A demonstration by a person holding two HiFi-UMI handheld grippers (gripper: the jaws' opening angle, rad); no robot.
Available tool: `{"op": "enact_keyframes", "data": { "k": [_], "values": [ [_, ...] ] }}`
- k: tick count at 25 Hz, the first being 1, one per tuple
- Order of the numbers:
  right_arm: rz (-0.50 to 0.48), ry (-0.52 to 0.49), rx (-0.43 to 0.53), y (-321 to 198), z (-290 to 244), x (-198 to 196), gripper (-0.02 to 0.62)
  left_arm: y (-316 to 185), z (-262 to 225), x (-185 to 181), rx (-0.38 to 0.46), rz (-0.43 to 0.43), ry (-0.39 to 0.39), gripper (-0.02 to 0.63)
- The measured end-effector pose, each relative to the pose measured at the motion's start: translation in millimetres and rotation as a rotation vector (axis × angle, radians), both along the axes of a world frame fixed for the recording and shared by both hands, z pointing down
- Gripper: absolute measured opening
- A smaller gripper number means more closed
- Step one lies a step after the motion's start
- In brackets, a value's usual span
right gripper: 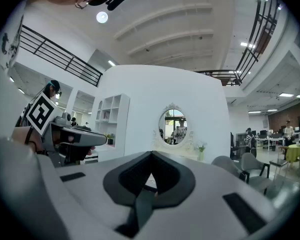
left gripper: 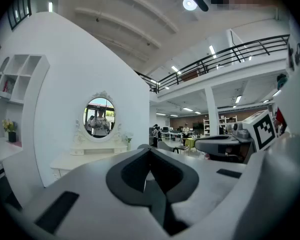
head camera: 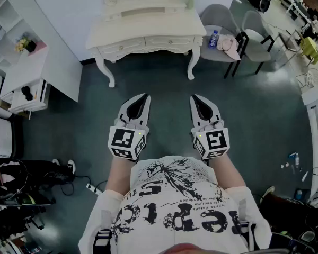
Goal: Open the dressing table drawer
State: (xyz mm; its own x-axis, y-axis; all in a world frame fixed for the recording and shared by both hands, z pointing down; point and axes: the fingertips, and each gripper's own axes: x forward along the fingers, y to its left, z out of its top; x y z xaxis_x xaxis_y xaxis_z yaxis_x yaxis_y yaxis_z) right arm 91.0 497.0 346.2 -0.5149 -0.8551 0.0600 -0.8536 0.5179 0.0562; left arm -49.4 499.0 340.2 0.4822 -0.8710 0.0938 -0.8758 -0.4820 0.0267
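The white dressing table (head camera: 148,28) stands against the far wall, and its front drawers (head camera: 161,41) look closed. My left gripper (head camera: 143,97) and right gripper (head camera: 194,98) are held side by side over the floor. Both point at the table from well short of it. Each is shut with nothing between its jaws. In the left gripper view the closed tips (left gripper: 150,150) sit in front of the table (left gripper: 85,160) and its oval mirror (left gripper: 99,116). The right gripper view shows closed tips (right gripper: 151,155) below the same mirror (right gripper: 173,126).
Two grey chairs (head camera: 222,17) (head camera: 257,23) stand right of the table; one seat carries a water bottle (head camera: 214,38) and a pink cloth (head camera: 229,45). A white shelf unit (head camera: 34,67) is at the left. Cables and a power strip (head camera: 93,188) lie on the floor by my left side.
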Motion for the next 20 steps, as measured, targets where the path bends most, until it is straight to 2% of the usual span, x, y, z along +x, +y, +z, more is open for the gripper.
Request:
{"op": "enact_keyframes", "data": {
  "k": [8,20],
  "values": [
    [-0.011,-0.025,-0.021,-8.0,5.0,-13.9,0.017,-3.5,3.4,-13.5,-0.001,-0.003,-0.043,0.018],
    [-0.014,-0.007,-0.078,-27.6,27.6,-32.4,0.017,-19.7,32.3,-33.4,-0.076,-0.009,-0.036,0.018]
  ]
}}
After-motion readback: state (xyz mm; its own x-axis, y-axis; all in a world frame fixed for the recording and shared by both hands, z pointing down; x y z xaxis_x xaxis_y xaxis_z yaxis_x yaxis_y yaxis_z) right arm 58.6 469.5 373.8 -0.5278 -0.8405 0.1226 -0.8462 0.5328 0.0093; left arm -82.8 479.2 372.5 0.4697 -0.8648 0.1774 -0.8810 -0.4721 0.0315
